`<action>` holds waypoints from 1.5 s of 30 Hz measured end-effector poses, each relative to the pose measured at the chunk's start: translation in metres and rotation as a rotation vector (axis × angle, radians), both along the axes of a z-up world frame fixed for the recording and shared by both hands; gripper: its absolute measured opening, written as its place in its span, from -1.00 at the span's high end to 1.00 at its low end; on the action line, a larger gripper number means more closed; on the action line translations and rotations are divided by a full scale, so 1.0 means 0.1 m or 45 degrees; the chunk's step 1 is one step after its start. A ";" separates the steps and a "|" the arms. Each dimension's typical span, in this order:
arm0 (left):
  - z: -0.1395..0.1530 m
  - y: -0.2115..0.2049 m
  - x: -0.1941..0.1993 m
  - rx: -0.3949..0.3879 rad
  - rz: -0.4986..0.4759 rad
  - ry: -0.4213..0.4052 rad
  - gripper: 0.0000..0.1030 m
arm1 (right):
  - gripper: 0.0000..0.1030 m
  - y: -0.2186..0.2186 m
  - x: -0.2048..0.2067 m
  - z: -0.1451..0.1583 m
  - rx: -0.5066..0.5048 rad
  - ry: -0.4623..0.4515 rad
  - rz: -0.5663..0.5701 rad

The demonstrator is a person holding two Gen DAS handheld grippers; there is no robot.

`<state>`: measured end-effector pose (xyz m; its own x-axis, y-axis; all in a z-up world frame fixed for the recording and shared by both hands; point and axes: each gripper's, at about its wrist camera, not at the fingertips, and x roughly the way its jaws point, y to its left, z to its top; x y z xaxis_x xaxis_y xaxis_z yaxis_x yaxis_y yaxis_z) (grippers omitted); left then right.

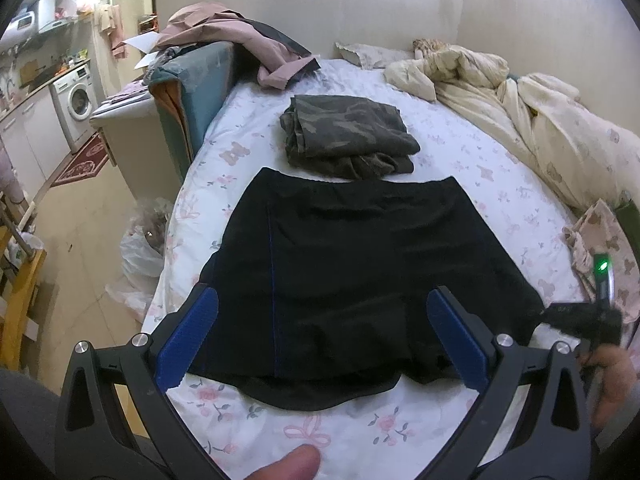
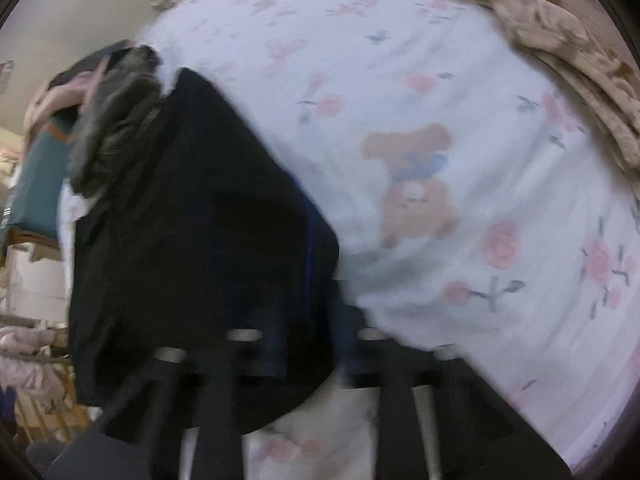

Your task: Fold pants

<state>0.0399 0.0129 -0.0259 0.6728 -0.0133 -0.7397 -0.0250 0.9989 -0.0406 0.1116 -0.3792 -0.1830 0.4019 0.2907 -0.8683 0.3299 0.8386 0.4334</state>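
The black shorts are lying flat on the floral bedsheet, just in front of folded camouflage pants. The left gripper is hovering wide open over their hem, gripping nothing. The right gripper is blurred at their edge; its grip is unclear

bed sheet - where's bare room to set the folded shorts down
Bare floral sheet lies between the black shorts and the cream duvet, and along the near edge below the shorts. It is crowded behind: camouflage pants touch the waistband.
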 end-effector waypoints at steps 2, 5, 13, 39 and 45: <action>-0.05 -0.04 0.07 0.022 -0.026 0.044 -1.00 | 0.88 0.02 -0.05 0.16 -0.014 -0.069 -0.001; -0.11 -0.10 0.22 0.017 -0.056 0.127 -1.00 | 0.88 0.03 -0.10 0.40 0.014 -0.165 0.000; -0.10 -0.73 1.11 0.022 -0.167 0.222 -1.00 | 0.88 -0.07 -0.10 0.67 0.108 -0.276 -0.068; -1.65 -2.99 3.51 0.277 -0.244 0.539 -0.20 | 0.88 0.01 0.03 0.49 0.173 -0.199 0.100; -1.66 -2.97 3.53 0.322 -0.372 0.551 0.93 | 0.89 0.26 0.06 0.60 0.195 -0.246 0.269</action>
